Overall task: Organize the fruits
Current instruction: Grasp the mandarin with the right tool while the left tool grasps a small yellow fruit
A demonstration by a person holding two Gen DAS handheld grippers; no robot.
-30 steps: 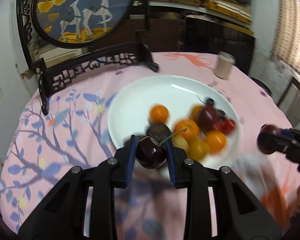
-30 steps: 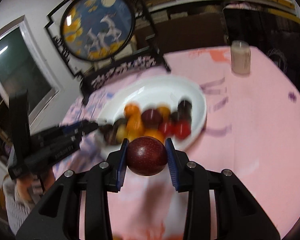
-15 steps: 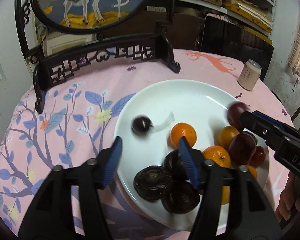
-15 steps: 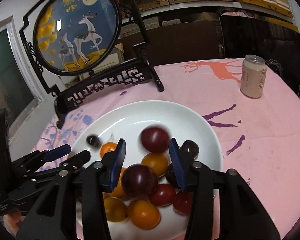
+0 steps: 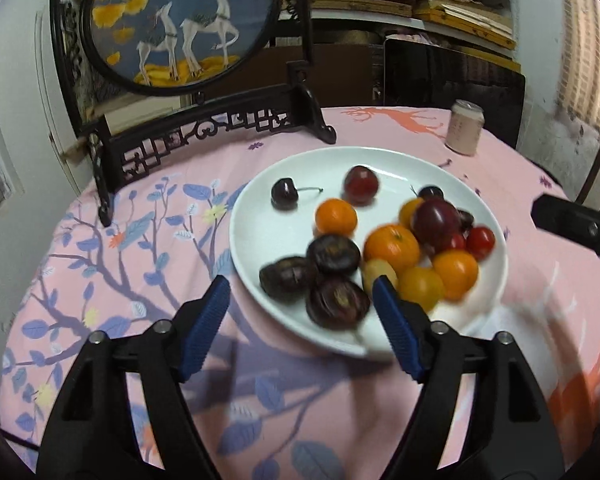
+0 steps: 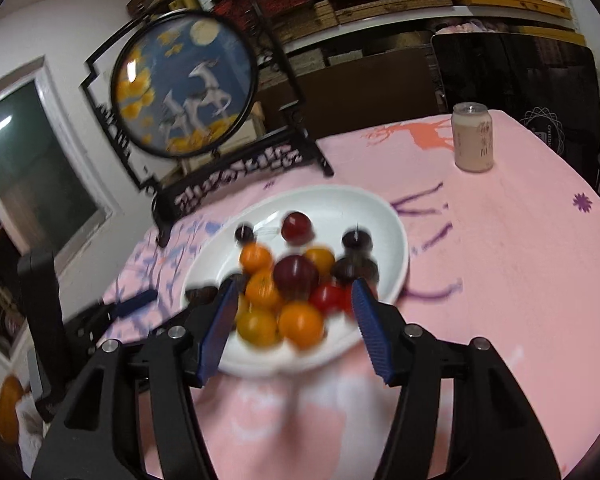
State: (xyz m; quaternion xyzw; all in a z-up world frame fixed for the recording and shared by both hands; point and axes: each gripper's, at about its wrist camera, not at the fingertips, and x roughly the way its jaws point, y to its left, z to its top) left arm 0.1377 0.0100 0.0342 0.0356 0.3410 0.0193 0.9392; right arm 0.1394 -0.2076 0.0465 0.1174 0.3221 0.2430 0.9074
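A white plate on the pink tablecloth holds several fruits: oranges, red tomatoes, dark plums and dark chestnut-like fruits. A dark cherry with a stem and a red plum lie apart at the plate's far side. The plate also shows in the right wrist view, with the red plum and cherry. My left gripper is open and empty over the plate's near edge. My right gripper is open and empty above the plate's near side.
A round deer screen on a black carved stand stands behind the plate. A pale drink can stands at the far right, also in the right wrist view. Shelves and a dark chair back lie beyond the table.
A second ago the left gripper held the cherry and the right held the red plum. Both opened and dropped them on the plate, then drew back toward me.
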